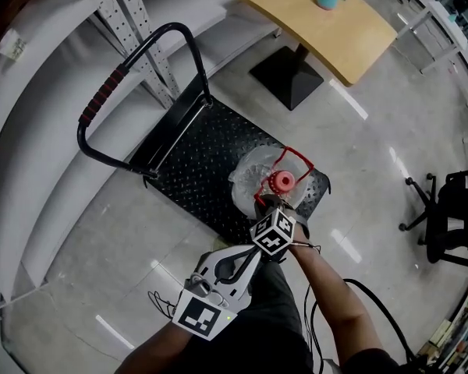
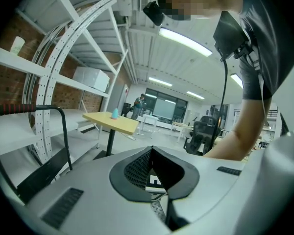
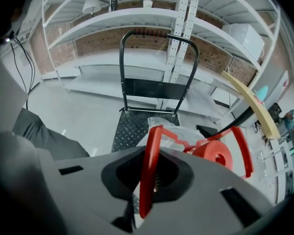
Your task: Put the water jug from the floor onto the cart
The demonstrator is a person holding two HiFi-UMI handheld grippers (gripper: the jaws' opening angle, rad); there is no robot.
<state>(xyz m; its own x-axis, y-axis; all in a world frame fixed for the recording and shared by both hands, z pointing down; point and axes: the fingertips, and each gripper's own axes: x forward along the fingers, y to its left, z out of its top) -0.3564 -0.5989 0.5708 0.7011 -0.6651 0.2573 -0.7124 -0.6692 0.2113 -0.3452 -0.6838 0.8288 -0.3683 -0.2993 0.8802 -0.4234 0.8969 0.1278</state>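
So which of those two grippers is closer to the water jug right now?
Right. The right gripper is shut on the red handle of the water jug; the left gripper hangs behind it, nearer the person.

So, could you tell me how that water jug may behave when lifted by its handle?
Probably heavy for its size: the water jug is big-bodied. The thin red handle, clamped in the right gripper, may flex and let it swing. Its rounded body could roll if tipped.
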